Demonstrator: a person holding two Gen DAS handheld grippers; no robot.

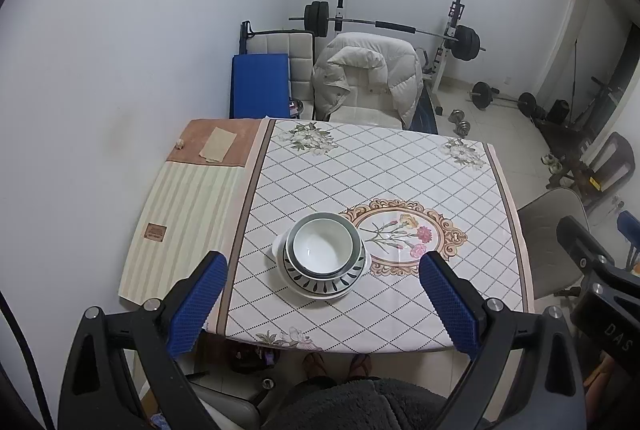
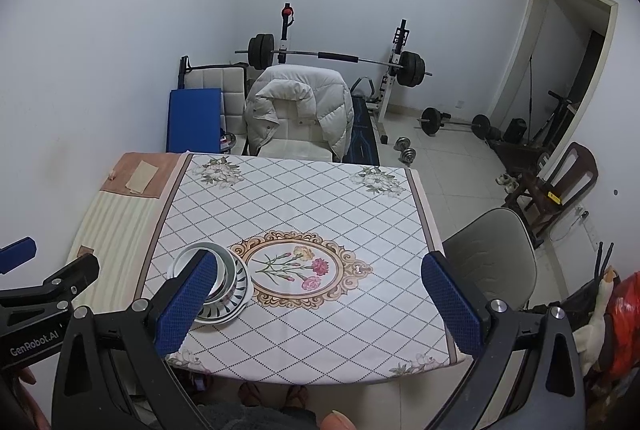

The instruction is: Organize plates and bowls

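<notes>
Clearly, "GenRobot.AI" marks the left hand-held gripper (image 2: 24, 262) body.

One bowl (image 1: 323, 245), two plates (image 1: 320, 280), two grippers (image 1: 322, 284)

White ceramic bowl (image 1: 323, 245), dark-rimmed, on leaf-patterned white plate (image 1: 320, 280). Diamond-grid floral tablecloth (image 1: 380, 165); striped cream cloth (image 1: 188, 213) along table's left edge. Blue textured gripper pads (image 1: 198, 304).
</notes>
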